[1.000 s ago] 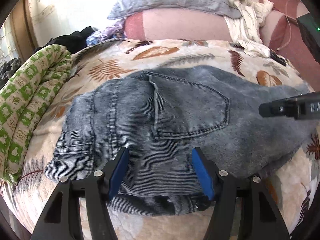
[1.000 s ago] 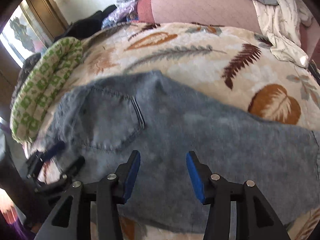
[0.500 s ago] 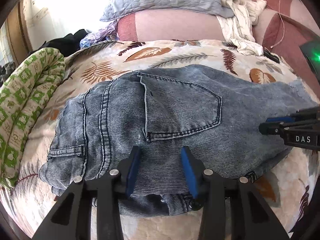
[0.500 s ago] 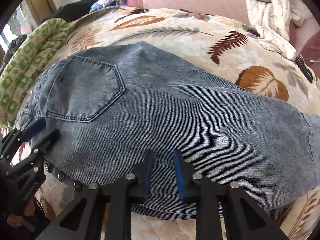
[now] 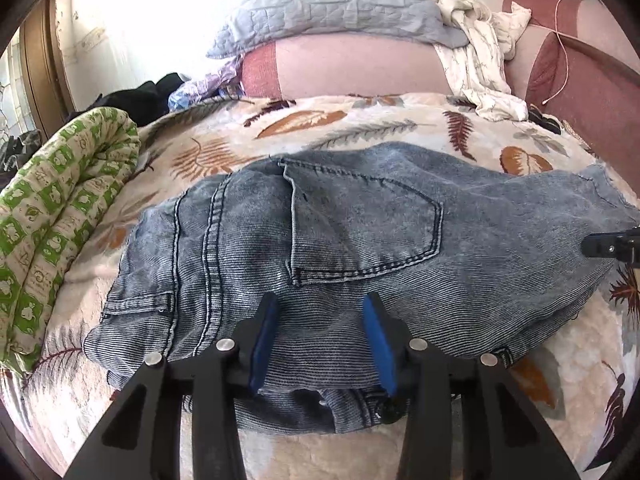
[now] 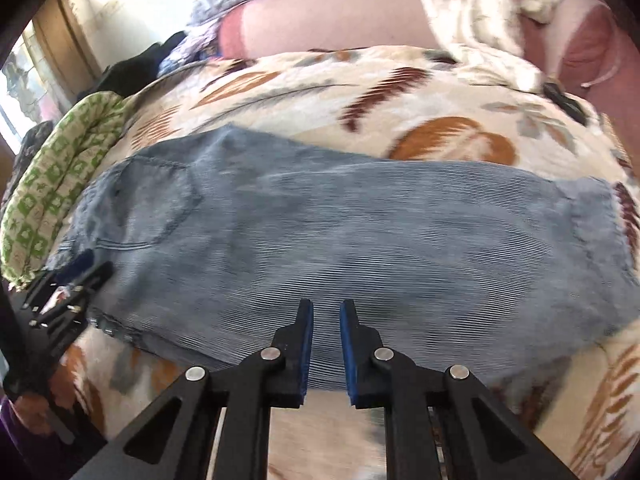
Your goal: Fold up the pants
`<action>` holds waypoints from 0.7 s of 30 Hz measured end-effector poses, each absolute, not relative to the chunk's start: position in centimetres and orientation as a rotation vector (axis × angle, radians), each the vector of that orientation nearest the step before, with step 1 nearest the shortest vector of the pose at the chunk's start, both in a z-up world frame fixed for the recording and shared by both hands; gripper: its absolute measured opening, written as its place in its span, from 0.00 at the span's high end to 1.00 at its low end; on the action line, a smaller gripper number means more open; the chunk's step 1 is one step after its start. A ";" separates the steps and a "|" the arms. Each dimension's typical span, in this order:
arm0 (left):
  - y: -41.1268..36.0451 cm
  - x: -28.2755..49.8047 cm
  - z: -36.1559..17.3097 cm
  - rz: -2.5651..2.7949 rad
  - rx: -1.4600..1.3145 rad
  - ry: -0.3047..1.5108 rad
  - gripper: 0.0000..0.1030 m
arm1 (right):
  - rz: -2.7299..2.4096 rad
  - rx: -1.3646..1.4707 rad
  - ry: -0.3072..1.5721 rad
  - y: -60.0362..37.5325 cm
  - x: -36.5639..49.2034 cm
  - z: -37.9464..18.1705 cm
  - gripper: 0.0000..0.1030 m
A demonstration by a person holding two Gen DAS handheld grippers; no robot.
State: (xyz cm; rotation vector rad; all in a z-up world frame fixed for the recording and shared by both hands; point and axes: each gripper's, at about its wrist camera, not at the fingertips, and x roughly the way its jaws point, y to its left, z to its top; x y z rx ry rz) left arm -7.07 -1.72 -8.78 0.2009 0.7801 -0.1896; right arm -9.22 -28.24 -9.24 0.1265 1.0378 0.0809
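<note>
Two tools over the jeans (image 5: 360, 248), which lie folded leg-on-leg on the bed (image 5: 360, 128). Left tool (image 5: 318, 312) spread wide at the waistband just ahead; right tool (image 6: 325, 316) narrowly parted above the thigh, gripping nothing. We judge both line up for the crosswise fold.

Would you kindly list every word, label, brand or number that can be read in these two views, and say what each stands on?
None can be read.
The right gripper shows only its dark tip in the left wrist view, with no lettering.
The jeans, leaf-print blanket and green patterned quilt carry no text; the quilt's figures are pictures.
</note>
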 end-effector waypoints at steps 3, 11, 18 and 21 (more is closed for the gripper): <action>-2.3 -7.3 -8.5 -0.210 0.187 0.794 0.57 | 0.046 0.166 1.024 -30.8 -9.5 -9.4 0.85; -7.1 -7.8 -8.2 -0.263 0.250 0.829 0.57 | -0.032 0.281 0.989 -35.8 -9.7 -8.8 0.84; -10.9 -7.7 -9.0 -0.328 0.266 0.903 0.59 | -0.080 0.285 1.023 -38.3 -10.3 -9.9 0.86; -12.3 -7.7 -9.6 -0.346 0.306 0.938 0.75 | -0.074 0.294 1.041 -39.1 -10.5 -10.5 0.92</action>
